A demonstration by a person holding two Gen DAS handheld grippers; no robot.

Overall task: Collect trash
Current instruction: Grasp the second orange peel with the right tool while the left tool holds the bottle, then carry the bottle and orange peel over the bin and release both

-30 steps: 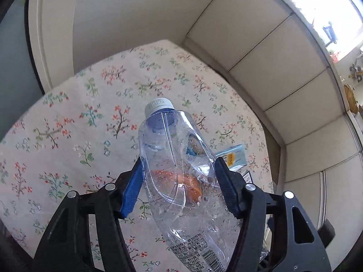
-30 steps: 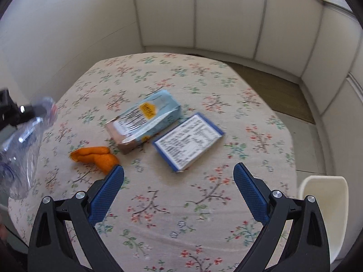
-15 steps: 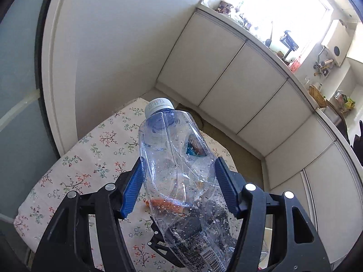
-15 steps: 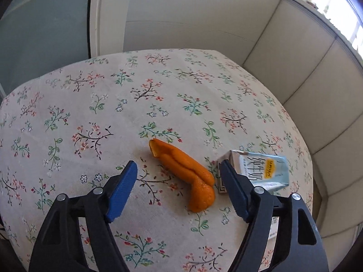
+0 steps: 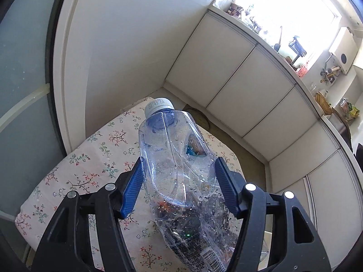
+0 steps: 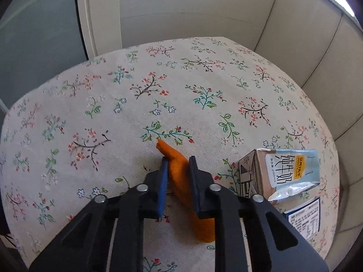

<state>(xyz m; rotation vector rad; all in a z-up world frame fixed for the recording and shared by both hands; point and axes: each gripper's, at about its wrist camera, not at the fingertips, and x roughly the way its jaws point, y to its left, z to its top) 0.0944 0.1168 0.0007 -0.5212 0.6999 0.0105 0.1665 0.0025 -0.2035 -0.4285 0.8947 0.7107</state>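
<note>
The right tongs point(image 6: 178, 162) have just been closing and now stand narrow, their pads pressed on the orange peel point(image 6: 181, 181) that lies between them on the table point(image 6: 113, 104). The peel's long axis runs from a pointed tip just beyond the fingertips back under the tongs toward the near edge, so the jaws pinch it across its width, close to the far tip; most of its length trails behind the grip. A straight lift looks like the natural next move, and the long free end may droop or swing as it comes off the cloth.

The left tongs point(image 5: 179, 181) hold a crushed clear plastic bottle point(image 5: 179, 172) at mid-body, cap pointing up and away, raised above the table near its far corner. With that hand busy, the right hand is the one working the table.

Count, as far as shows: one bottle, one peel, one milk carton point(image 6: 283, 174) lying on its side just right of the peel, and one flat printed packet point(image 6: 304, 217) touching the carton toward the table's right edge.
</note>
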